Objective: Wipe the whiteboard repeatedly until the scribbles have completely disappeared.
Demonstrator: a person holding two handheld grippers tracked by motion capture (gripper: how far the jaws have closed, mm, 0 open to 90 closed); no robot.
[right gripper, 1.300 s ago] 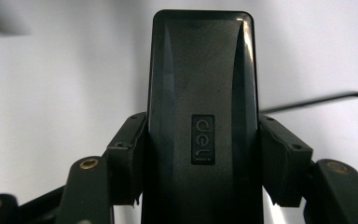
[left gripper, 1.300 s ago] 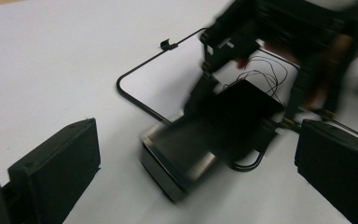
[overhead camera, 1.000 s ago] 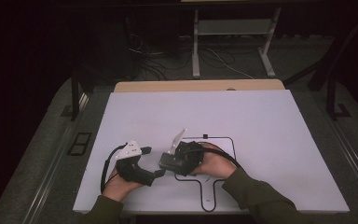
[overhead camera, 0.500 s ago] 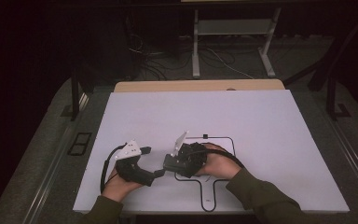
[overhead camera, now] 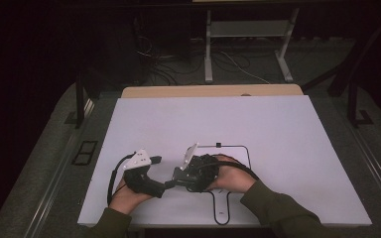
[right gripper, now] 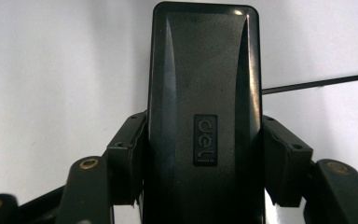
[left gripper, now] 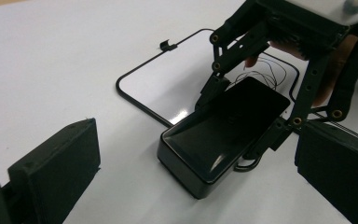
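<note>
Across the middle of the high view lies the white bench [overhead camera: 278, 129], its far edge backed by a tan strip and its sides dropping to dark grey floor; most of its far half and right side is bare, leaving wide room to move, while the near edge is crowded by the person's two forearms. On the white surface a thin black outline [overhead camera: 243, 148] traces a rounded rectangle with a small tab toward the near edge, and a little black clip [left gripper: 168, 45] sits on that line. Near the bench's front, left of centre, the right gripper [overhead camera: 178, 179] is clamped on a black rectangular case [right gripper: 205, 93], its two black jaws pressing the long sides about halfway along. The case rests on the bench, one end over the outline's corner. It is glossy, with rounded corners, a raised lid with two long bevels, and an embossed "deli" label at its middle. Thin loose wires [left gripper: 265, 74] curl on the bench just behind it. Just left of the case, the left gripper [left gripper: 196, 186] has its jaws set wide apart, the case lying just beyond them and apart from both.
</note>
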